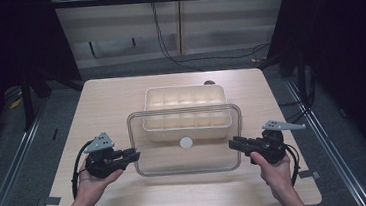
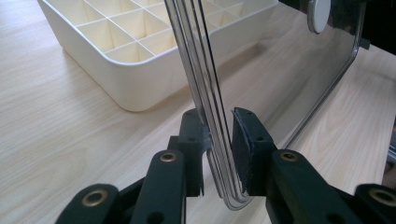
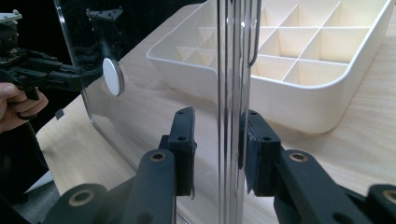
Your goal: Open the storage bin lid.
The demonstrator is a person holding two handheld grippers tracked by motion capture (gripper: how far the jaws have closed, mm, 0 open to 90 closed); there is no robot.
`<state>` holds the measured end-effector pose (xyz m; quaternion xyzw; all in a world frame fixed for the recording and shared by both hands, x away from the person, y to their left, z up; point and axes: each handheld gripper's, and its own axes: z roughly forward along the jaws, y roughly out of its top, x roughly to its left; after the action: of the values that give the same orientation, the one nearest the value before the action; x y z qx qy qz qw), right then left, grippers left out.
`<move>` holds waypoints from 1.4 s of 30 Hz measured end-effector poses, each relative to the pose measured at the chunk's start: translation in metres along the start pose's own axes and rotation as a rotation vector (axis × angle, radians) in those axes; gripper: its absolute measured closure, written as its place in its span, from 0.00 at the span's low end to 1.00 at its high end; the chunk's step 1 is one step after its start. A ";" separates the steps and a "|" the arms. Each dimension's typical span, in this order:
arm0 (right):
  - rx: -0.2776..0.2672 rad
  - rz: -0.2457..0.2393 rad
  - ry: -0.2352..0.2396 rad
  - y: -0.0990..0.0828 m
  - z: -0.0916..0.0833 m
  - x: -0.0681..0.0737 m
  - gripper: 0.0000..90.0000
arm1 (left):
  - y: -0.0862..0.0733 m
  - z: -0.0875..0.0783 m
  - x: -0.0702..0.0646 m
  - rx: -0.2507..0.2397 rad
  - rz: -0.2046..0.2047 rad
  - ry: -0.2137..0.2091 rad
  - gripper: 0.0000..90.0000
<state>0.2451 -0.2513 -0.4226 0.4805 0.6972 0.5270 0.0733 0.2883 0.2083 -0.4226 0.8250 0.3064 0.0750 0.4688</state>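
A clear plastic lid (image 1: pixel 186 158) with a white round knob (image 1: pixel 186 142) lies flat in front of a cream compartment box (image 1: pixel 185 103), its far edge overlapping the box. My left gripper (image 1: pixel 135 155) is at the lid's left edge. In the left gripper view it (image 2: pixel 219 135) is shut on the lid's rim (image 2: pixel 196 56), both pads touching. My right gripper (image 1: pixel 232 144) is at the lid's right edge. In the right gripper view it (image 3: pixel 217 135) straddles the rim (image 3: pixel 233 70), with a visible gap beside the left jaw.
The light wooden table (image 1: pixel 120 98) has bare room on both sides of the box and along its front edge. The box (image 2: pixel 116 79) holds several empty cells (image 3: pixel 289 93). Dark floor, metal rails and cables surround the table.
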 end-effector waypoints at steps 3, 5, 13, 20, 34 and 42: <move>0.008 0.001 -0.001 -0.003 -0.002 0.002 0.76 | 0.001 -0.002 -0.001 0.015 0.008 -0.007 0.82; 0.015 -0.001 0.001 -0.005 -0.003 0.002 0.76 | 0.002 -0.002 -0.002 0.014 0.008 -0.008 0.83; 0.023 0.006 0.003 -0.012 -0.007 0.003 0.76 | -0.003 -0.002 -0.008 0.033 0.009 -0.017 0.83; 0.051 0.012 0.003 -0.023 -0.010 0.007 0.76 | -0.013 -0.001 -0.014 0.067 0.009 -0.026 0.82; 0.094 0.027 0.009 -0.041 -0.016 0.012 0.75 | -0.024 -0.005 -0.029 0.109 0.018 -0.036 0.82; 0.109 0.027 0.007 -0.047 -0.020 0.013 0.74 | -0.031 -0.003 -0.036 0.123 0.025 -0.052 0.82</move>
<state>0.1979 -0.2539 -0.4464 0.4911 0.7188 0.4907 0.0374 0.2451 0.2014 -0.4401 0.8578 0.2878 0.0406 0.4239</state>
